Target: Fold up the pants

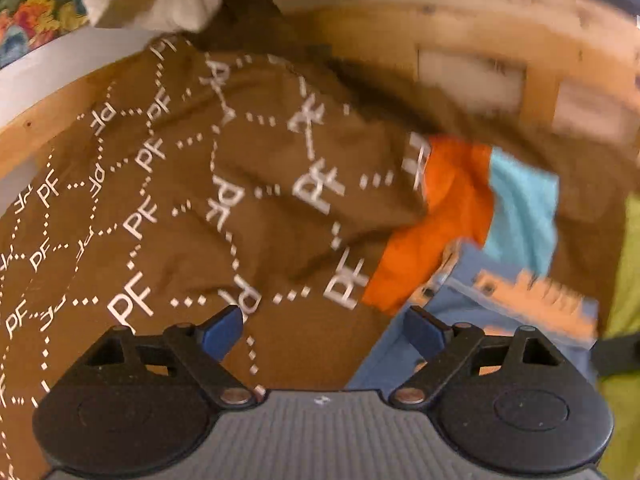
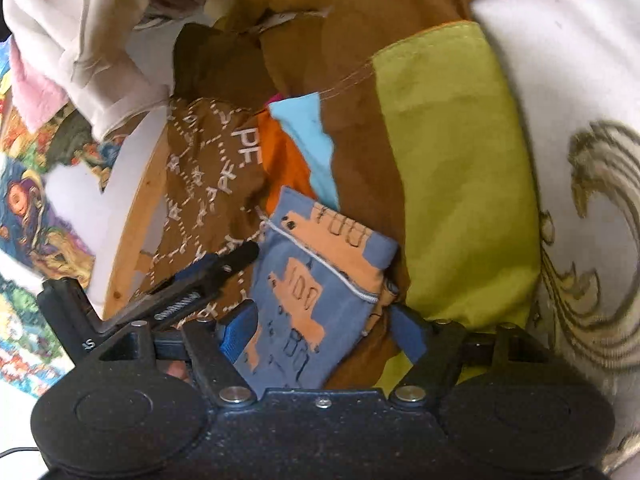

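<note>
Pants (image 1: pixel 208 184), brown with white lettering, lie rumpled and unfolded on the wooden worktop (image 1: pixel 440 28) in the left wrist view, left gripper (image 1: pixel 324 330) fingers open and empty above them; right wrist view: right gripper (image 2: pixel 324 330) fingers apart around a blue pouch (image 2: pixel 316 280), not visibly pressing it, so folding seems barely begun.

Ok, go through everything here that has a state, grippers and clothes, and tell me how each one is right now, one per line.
Left gripper: open, nothing between its fingers, over the brown cloth.
Right gripper: open, blue pants between its fingers, pads not pressing.
Blue pants: folded small, lying on the pile.
Brown cloth: spread out, wrinkled.
Orange cloth: crumpled, partly under the brown cloth.
Green cloth: lying flat.
</note>
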`<state>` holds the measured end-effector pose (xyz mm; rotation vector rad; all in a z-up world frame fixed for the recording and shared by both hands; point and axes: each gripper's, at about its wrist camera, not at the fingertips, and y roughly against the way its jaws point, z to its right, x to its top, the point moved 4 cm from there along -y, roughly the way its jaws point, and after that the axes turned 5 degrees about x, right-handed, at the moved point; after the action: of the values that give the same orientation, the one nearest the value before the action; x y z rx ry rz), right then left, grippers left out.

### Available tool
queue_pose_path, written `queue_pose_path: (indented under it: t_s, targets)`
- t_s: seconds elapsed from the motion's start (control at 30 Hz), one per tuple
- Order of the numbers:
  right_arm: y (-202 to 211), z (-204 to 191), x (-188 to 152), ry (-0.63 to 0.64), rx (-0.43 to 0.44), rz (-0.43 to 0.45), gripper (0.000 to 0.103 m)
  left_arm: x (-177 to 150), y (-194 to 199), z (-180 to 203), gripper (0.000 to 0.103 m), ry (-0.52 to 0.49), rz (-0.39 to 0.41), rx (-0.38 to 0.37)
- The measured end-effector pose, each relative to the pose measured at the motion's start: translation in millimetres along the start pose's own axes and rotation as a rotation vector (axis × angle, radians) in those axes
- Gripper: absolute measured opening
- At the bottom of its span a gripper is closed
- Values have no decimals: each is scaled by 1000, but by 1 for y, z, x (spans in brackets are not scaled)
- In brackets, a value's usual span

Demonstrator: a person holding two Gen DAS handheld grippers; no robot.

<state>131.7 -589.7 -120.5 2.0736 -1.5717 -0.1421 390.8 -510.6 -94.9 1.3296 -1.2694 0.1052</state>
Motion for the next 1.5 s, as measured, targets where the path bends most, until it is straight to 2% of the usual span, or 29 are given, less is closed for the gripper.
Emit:
queue_pose_path:
  t_s: [0.1,0.23,0.27,0.3,0.33,0.4,0.47,0.53,0.6,0.67,0.73,0.83,0.9,1.03,1.1,1.17,1.2,1.33,1.4,1.5]
  targets:
    - [-3,5,0,-40,-13,45,72,-15,-7,4,92,-52,-3,28]
    - [-7,13,-1,-100,-2,117,72,-19,-4,2,92,-16,-9,34]
    - [-6,15,-2,-117,5,143,67,-19,-3,2,91,-13,-15,38]
    - [-5,15,-2,-125,3,158,56,-18,-2,2,88,-14,-19,44]
    - [-4,17,-2,-130,-5,172,50,-17,2,2,87,-19,-23,53]
    - [-3,22,-3,-149,-18,189,20,-8,14,1,85,-27,-27,79]
    - [-3,24,-2,-143,-32,190,16,-1,25,-1,85,-16,-33,87]
    - [-2,18,-3,-83,-29,200,14,6,36,-4,85,37,-54,55]
    - [0,-4,-6,103,-39,219,14,14,47,-9,87,120,-77,-18]
    - [1,-34,-16,372,-57,231,14,22,54,-15,89,218,-110,-118]
    - [0,-60,-32,624,-71,229,14,27,58,-22,91,318,-150,-228]
    - [-9,-84,-64,952,-102,195,14,29,60,-25,93,417,-211,-343]
    - [-15,-88,-81,1084,-116,161,14,28,55,-24,94,433,-260,-365]
    - [-29,-93,-104,1257,-142,104,14,13,44,-17,94,417,-342,-317]
    - [-31,-93,-109,1296,-145,90,14,3,39,-15,88,425,-359,-314]
    - [-33,-92,-111,1313,-145,81,14,-6,33,-15,65,464,-378,-321]
    - [-33,-91,-112,1316,-145,77,14,-11,31,-16,48,489,-386,-331]
    - [-34,-90,-114,1325,-148,69,14,-26,28,-23,17,584,-372,-332]
    - [-30,-88,-114,1332,-148,70,14,-30,33,-29,12,631,-353,-341]
    - [-27,-91,-118,1355,-142,76,14,-37,47,-38,10,676,-316,-348]
